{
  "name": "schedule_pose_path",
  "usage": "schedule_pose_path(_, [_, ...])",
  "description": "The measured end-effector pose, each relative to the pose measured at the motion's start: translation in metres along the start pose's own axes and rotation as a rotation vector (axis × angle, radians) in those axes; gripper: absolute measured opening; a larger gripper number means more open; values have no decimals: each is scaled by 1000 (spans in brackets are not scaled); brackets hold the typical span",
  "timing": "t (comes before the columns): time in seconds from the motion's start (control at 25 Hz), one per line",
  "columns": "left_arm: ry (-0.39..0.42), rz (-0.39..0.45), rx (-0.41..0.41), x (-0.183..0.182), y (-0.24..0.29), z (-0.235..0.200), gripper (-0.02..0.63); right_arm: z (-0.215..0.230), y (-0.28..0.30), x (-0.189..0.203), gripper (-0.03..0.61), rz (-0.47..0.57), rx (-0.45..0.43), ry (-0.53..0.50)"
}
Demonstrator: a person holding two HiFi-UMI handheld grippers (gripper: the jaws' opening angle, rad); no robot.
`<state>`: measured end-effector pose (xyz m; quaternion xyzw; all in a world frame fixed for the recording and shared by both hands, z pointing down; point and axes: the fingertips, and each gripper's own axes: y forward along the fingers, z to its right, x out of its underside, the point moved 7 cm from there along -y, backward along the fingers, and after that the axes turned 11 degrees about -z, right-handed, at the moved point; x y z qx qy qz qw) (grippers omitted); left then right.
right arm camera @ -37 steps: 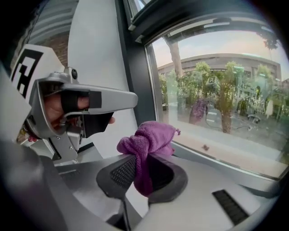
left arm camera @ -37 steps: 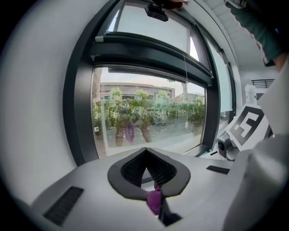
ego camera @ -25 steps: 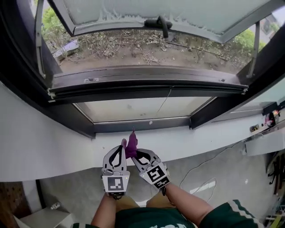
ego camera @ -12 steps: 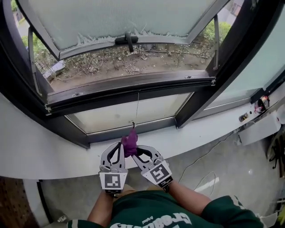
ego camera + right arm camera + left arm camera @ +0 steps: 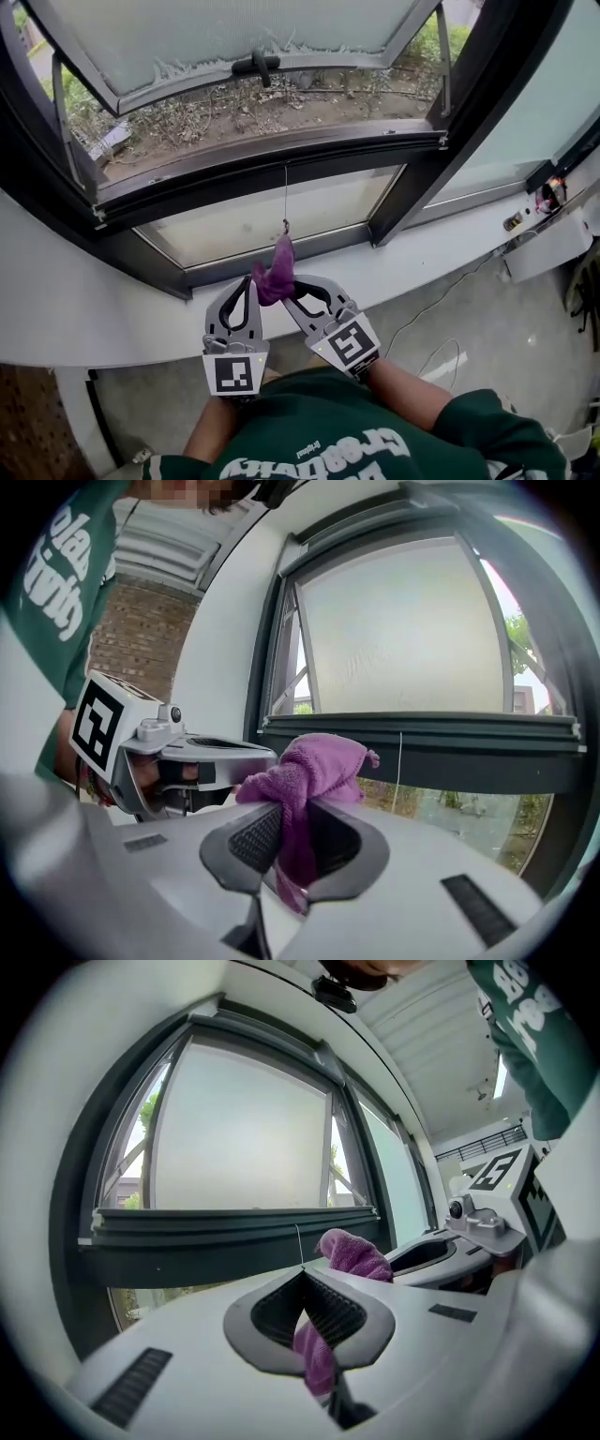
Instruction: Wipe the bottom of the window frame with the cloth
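Observation:
A purple cloth [image 5: 276, 270] is bunched between my two grippers, low in the head view and in front of the white ledge. My left gripper [image 5: 254, 278] is shut on one part of the cloth [image 5: 316, 1355]. My right gripper [image 5: 289, 287] is shut on another part of the cloth [image 5: 305, 778], which bulges above its jaws. The grippers are close together, with their tips nearly meeting. The dark bottom of the window frame [image 5: 272, 155] runs across, above and beyond the cloth, and does not touch it. It also shows as the frame [image 5: 234, 1227] and the frame [image 5: 422, 731].
The sash [image 5: 234, 42] is swung outward, with its handle [image 5: 255, 66] at the lower edge. A thin cord [image 5: 286, 192] hangs from the frame just above the cloth. A fixed glass pane [image 5: 272, 216] sits below. A white ledge [image 5: 441, 248] carries a cable [image 5: 441, 309] at the right.
Both grippers have risen a little toward the window with the cloth still held between them. The head view has swung, so the frame sits more to the left.

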<state>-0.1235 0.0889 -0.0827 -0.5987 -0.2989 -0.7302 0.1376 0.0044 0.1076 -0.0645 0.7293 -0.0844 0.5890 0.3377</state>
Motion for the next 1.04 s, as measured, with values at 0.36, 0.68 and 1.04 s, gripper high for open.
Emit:
schedule_pose_path(0.36, [-3, 17, -12, -8, -7, -8, 6, -3, 4, -6, 67, 19, -15, 12])
schedule_pose_path(0.68, [0, 15, -2, -9, -9, -6, 6, -11, -1, -9, 67, 20, -26, -9])
schedule_pose_path(1.04, [-10, 37, 16, -16, -5, -6, 6, -11, -2, -19, 67, 72, -24, -38])
